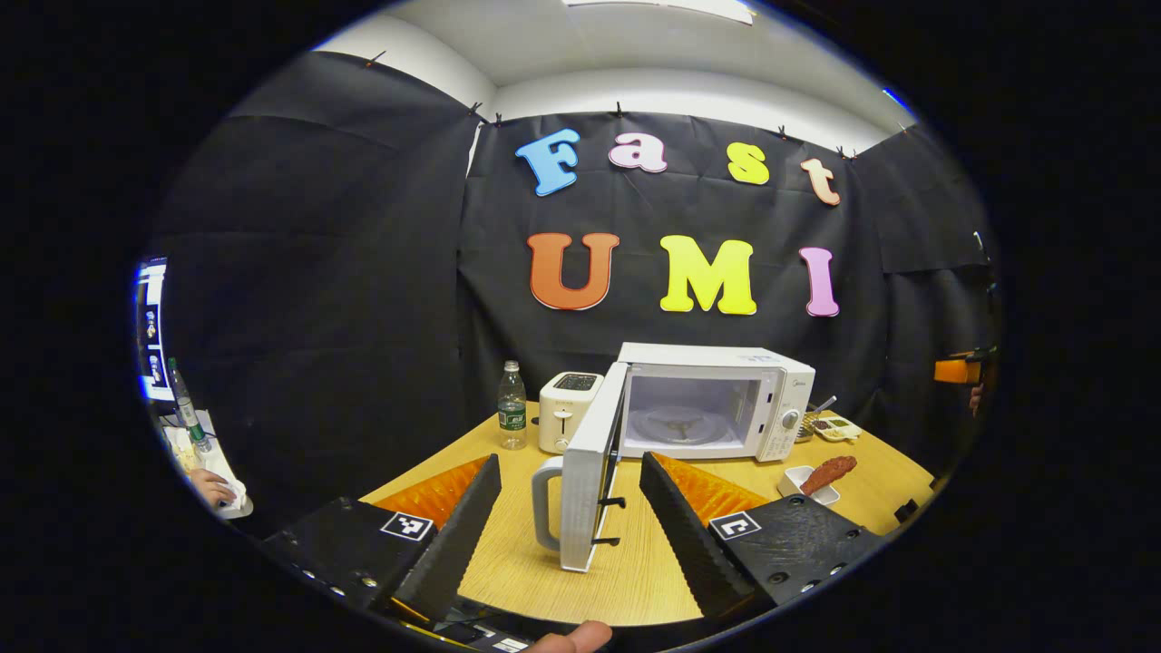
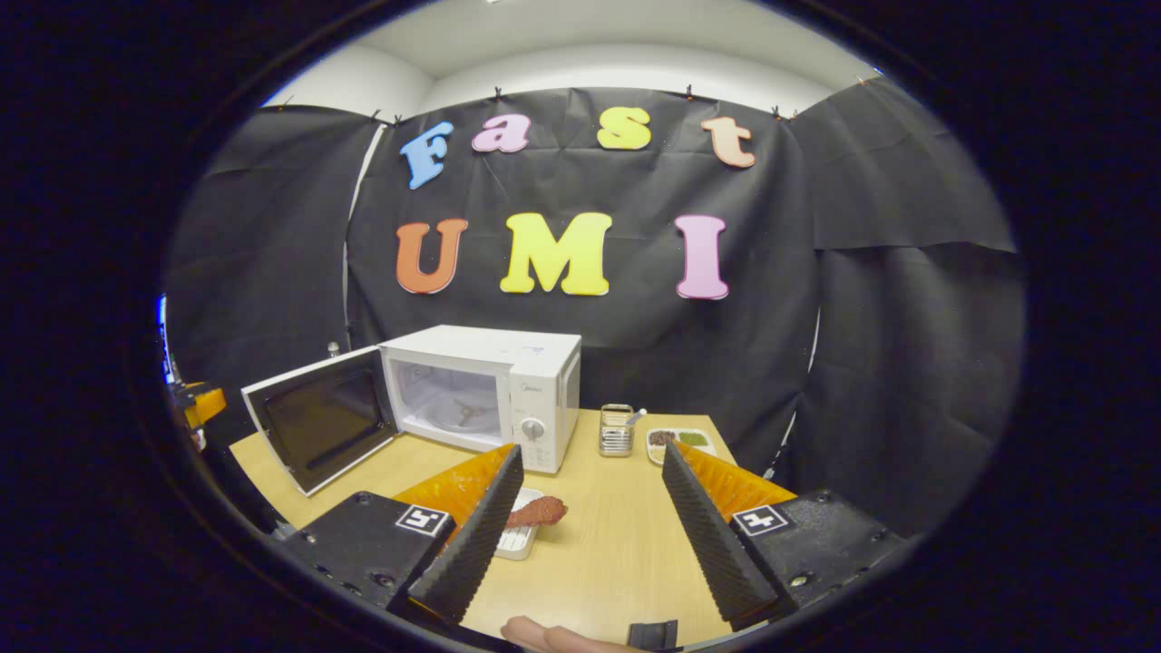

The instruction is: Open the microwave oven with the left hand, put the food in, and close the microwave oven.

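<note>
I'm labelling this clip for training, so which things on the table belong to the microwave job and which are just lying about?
Part of the job:
microwave oven
its open door
the food on its small white dish

Just lying about:
toaster
water bottle
metal holder
tray of condiments

Both views face the microwave [image 1: 717, 399], seemingly near

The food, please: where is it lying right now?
The food lies on a small white dish on the table, in front of the open microwave, just beyond the right gripper.
</note>
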Tool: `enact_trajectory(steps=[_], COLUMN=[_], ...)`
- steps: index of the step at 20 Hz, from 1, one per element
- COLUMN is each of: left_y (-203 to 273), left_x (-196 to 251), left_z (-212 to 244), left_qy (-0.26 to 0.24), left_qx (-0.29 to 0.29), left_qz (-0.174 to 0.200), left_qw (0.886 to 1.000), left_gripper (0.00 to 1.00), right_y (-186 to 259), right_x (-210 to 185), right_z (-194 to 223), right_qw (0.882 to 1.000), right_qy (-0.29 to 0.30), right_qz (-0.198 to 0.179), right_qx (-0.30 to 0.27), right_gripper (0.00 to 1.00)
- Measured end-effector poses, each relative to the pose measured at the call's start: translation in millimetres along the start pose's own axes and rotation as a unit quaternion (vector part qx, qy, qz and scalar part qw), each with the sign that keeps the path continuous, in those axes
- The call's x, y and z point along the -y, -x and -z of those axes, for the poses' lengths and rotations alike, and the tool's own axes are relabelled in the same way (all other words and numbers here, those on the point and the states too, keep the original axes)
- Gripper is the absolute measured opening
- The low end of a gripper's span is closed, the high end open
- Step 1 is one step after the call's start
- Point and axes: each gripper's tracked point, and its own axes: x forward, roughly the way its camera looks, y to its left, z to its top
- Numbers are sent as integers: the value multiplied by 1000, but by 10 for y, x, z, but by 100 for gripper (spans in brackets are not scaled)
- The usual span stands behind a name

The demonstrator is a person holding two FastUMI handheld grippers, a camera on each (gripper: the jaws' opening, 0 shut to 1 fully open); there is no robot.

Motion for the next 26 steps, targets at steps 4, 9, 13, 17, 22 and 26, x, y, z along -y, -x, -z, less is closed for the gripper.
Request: enact_trajectory(steps=[4,9,13,17,22,26], left_y=[-129,-308,-403,-405,-388,-336], left_x=[320,756,990,1227,1249,1248], left_z=[-330,-509,-562,-523,-417,-360], left_qy=[-21,-38,-61,-48,-63,-60], left_qx=[24,25,32,22,10,-3], left_qz=[8,26,19,38,32,42], left_qw=[999,999,997,998,997,997], left_gripper=[92,92,93,95,95,95], right_y=[-457,-1010,-1345,-1527,-1722,-1770], right_x=[-8,-21,-99,-167,-302,-478], right_z=[273,644,990,1312,1581,1736], right_qw=[997,980,948,912,866,828], right_qy=[-10,-43,-116,-167,-244,-295], right_qz=[-38,-96,-151,-194,-232,-263], right_qx=[-71,-167,-254,-321,-369,-397], right_gripper=[98,99,94,89,78,66])
